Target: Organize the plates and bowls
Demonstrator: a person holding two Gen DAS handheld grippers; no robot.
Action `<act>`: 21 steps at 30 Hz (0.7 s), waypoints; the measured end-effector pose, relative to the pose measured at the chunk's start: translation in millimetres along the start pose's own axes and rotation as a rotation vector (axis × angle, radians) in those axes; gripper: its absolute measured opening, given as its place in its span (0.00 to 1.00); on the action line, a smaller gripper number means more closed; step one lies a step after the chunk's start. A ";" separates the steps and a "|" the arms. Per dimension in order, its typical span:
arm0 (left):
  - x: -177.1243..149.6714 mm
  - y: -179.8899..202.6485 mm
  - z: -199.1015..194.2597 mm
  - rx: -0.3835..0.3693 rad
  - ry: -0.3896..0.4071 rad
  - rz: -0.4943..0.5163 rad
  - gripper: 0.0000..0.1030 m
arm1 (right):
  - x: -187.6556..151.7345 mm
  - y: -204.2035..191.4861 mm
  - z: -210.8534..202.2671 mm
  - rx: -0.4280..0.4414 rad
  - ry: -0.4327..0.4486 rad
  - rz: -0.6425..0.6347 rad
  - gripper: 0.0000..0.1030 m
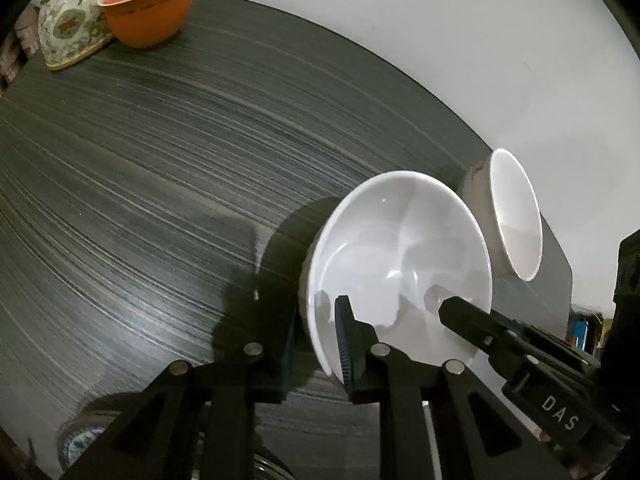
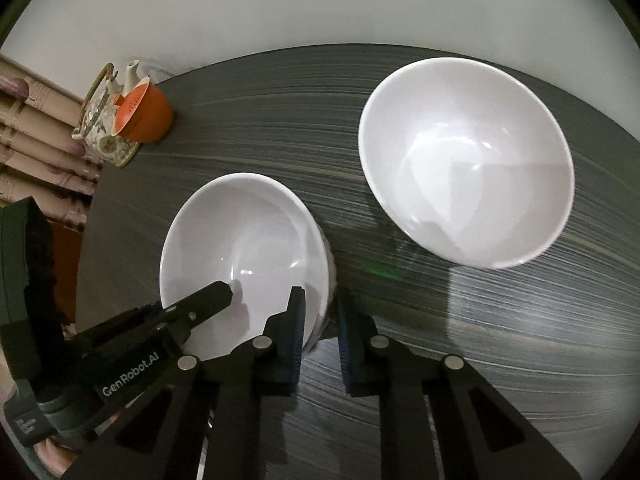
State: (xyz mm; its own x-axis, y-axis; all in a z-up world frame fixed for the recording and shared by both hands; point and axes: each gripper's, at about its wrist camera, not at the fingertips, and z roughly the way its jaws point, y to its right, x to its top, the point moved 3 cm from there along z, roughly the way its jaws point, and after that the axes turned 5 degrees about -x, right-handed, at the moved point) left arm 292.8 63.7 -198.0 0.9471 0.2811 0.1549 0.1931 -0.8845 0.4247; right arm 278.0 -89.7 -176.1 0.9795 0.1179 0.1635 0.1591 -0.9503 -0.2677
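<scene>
I see a dark grey counter (image 2: 500, 352) with fine pale wood-grain streaks running across it. Behind it stands a plain white wall (image 2: 304, 4), evenly lit and bare. At the counter's far left corner sit a floral-patterned ceramic teapot (image 2: 102, 130) with a wicker handle and, touching it, an orange clay lidded cup (image 2: 150, 114). Beyond that corner I make out pinkish-beige ribbed furniture (image 2: 38, 148), too blurred to identify. Hard shadows fall across the counter.
</scene>
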 end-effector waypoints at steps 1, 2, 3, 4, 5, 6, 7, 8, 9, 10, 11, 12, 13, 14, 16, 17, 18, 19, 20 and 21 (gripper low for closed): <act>-1.9 0.3 -2.7 -0.002 0.002 0.004 0.18 | -2.1 3.1 -2.6 0.003 0.001 0.009 0.14; -1.0 0.7 -5.5 -0.003 0.003 0.012 0.18 | -3.0 4.6 -4.6 0.005 0.003 0.014 0.14; -4.0 2.0 -8.4 -0.001 0.003 0.018 0.18 | -4.1 5.6 -6.4 0.004 0.006 0.014 0.14; -4.5 4.3 -9.6 0.000 0.002 0.023 0.18 | -5.6 6.9 -9.0 0.004 0.010 0.014 0.14; -5.7 5.3 -12.5 0.000 0.003 0.029 0.18 | -6.9 8.0 -11.4 0.005 0.013 0.016 0.14; -5.8 7.4 -16.0 -0.001 0.006 0.036 0.18 | -8.5 9.6 -14.1 0.006 0.013 0.019 0.14; -8.8 10.9 -17.2 -0.002 0.010 0.040 0.18 | -10.9 11.5 -17.6 0.008 0.014 0.024 0.14; -11.4 15.1 -19.7 -0.002 0.016 0.044 0.18 | -12.9 12.6 -20.5 0.011 0.016 0.028 0.14; -14.6 18.1 -22.1 -0.001 0.020 0.050 0.18 | -15.5 14.2 -24.2 0.014 0.021 0.031 0.14; -16.4 21.2 -24.2 0.001 0.024 0.057 0.18 | -19.2 16.1 -29.1 0.017 0.027 0.033 0.14; -20.4 25.2 -26.8 0.004 0.026 0.065 0.18 | -21.6 17.4 -31.9 0.019 0.030 0.035 0.14; -24.3 28.5 -29.1 0.005 0.028 0.074 0.18 | -25.5 19.7 -36.9 0.022 0.035 0.041 0.14; -27.3 30.4 -30.4 0.006 0.029 0.077 0.18 | -28.0 20.5 -39.7 0.021 0.039 0.045 0.14; -32.0 34.6 -33.6 0.008 0.028 0.080 0.18 | -31.7 22.2 -44.2 0.020 0.045 0.046 0.14; -38.4 39.1 -37.6 0.009 0.028 0.094 0.18 | -38.6 26.5 -52.4 0.025 0.055 0.055 0.14; -43.1 42.3 -39.0 0.007 0.028 0.102 0.18 | -43.2 29.6 -57.7 0.029 0.061 0.061 0.15; -48.2 46.5 -40.6 0.006 0.027 0.107 0.18 | -46.7 31.6 -61.3 0.030 0.066 0.062 0.15; -52.1 49.6 -43.2 0.004 0.027 0.112 0.18 | -51.4 34.6 -66.6 0.031 0.073 0.063 0.15; -55.3 54.3 -45.8 0.001 0.030 0.118 0.18 | -55.3 37.0 -71.0 0.031 0.078 0.065 0.15; -59.3 53.9 -52.7 -0.002 0.035 0.126 0.18 | -60.7 40.0 -76.8 0.028 0.083 0.065 0.15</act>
State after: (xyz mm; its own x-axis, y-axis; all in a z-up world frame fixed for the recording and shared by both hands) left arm 233.5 18.9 -137.2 0.9544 0.1808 0.2377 0.0727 -0.9127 0.4022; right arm 215.3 -157.0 -123.8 0.9744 0.0305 0.2227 0.0997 -0.9466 -0.3065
